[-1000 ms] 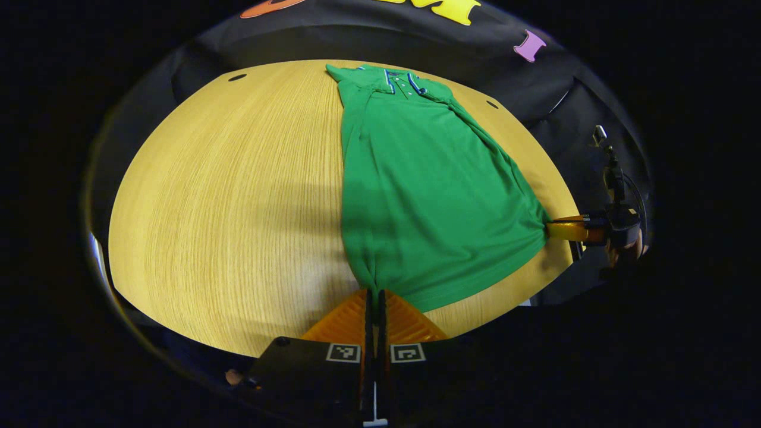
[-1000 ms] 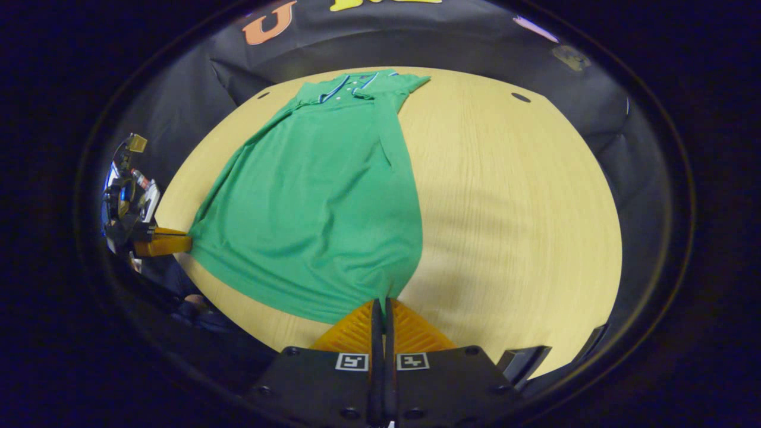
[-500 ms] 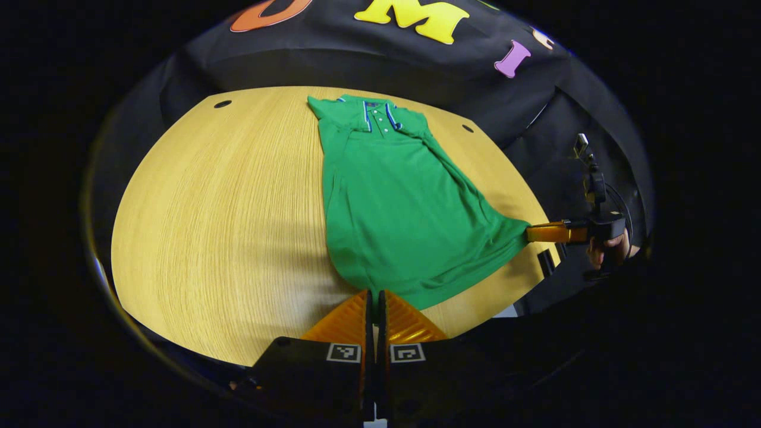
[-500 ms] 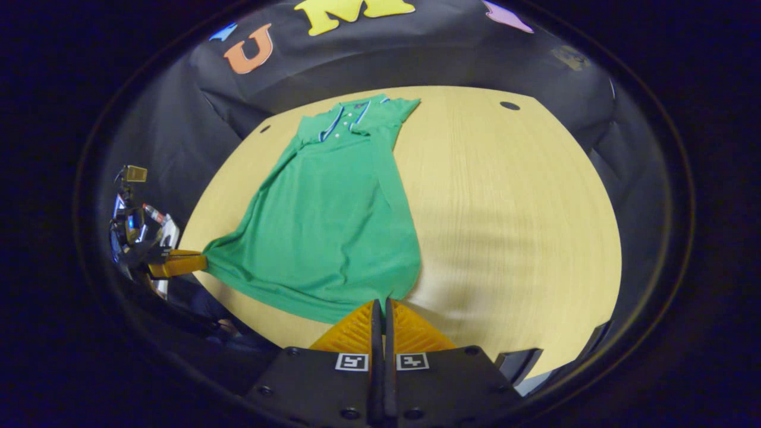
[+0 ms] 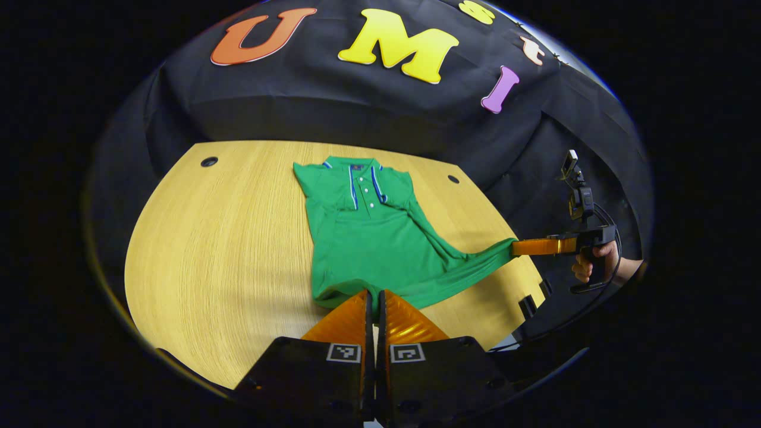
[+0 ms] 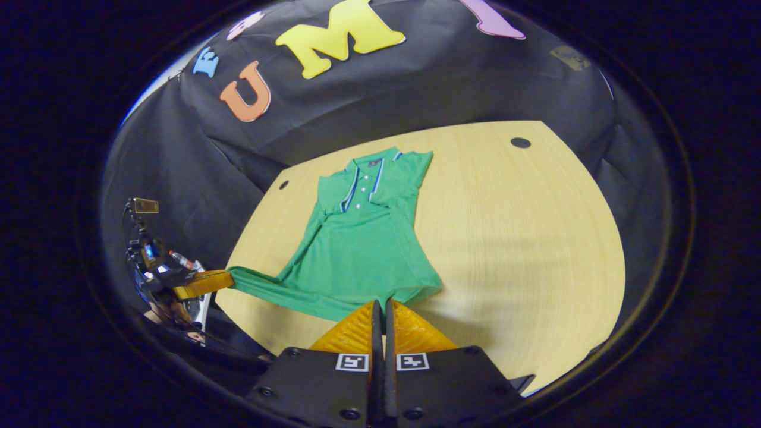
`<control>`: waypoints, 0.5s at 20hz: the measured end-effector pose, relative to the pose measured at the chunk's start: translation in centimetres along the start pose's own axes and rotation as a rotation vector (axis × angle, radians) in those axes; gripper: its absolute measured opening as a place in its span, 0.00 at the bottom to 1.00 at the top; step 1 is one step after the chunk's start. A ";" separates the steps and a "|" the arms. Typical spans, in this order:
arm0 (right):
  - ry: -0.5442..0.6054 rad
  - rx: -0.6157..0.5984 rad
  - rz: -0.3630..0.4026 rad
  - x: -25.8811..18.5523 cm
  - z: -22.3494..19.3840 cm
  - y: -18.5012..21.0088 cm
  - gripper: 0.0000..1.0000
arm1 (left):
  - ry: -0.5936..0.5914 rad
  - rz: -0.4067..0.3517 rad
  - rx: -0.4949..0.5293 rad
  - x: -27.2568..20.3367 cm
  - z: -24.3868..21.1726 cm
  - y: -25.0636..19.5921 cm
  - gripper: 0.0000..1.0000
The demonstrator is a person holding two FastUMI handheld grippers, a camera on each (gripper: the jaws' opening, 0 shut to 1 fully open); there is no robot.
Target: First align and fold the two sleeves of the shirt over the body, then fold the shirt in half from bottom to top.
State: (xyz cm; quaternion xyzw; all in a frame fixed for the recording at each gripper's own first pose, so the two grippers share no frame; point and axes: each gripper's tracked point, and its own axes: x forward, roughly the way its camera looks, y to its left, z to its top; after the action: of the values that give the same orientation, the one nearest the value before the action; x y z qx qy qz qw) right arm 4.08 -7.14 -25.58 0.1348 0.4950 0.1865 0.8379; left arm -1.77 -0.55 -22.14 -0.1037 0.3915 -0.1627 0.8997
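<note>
Both grippers clamped on shirt hem, lifted off bench.
Left gripper and right gripper each pinch a bottom corner of the green shirt; collar end lies flat on the bench.

Shirt: its hem, spread wide across the surface a second ago, now rises off it and bunches toward the collar.
Left claw: lifts its hem corner higher and farther forward than before.
Right claw: raises its corner likewise, the hem now sagging between the two.
</note>
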 end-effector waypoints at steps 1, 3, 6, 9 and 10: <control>-0.017 -0.007 0.003 -0.1 1.6 0.1 0.02 | -0.019 -0.001 0.007 0.3 1.5 0.3 0.04; -0.060 -0.025 0.002 0.1 5.0 0.1 0.02 | -0.057 0.001 0.016 1.1 4.6 1.0 0.04; -0.107 -0.031 0.006 0.5 9.1 0.3 0.02 | -0.115 -0.003 -0.007 2.0 9.3 1.9 0.04; -0.143 -0.042 0.010 1.5 13.1 0.3 0.02 | -0.149 0.006 -0.007 3.2 13.0 3.7 0.04; -0.155 -0.050 0.009 2.0 14.5 0.2 0.02 | -0.162 0.010 -0.008 3.7 14.2 4.2 0.04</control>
State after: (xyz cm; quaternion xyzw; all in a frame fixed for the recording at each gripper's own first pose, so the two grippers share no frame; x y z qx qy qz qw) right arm 17.66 -6.64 -20.19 0.1300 0.4231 0.1914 0.8761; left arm 12.00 2.77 -16.39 -0.1184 0.3187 -0.1478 0.9288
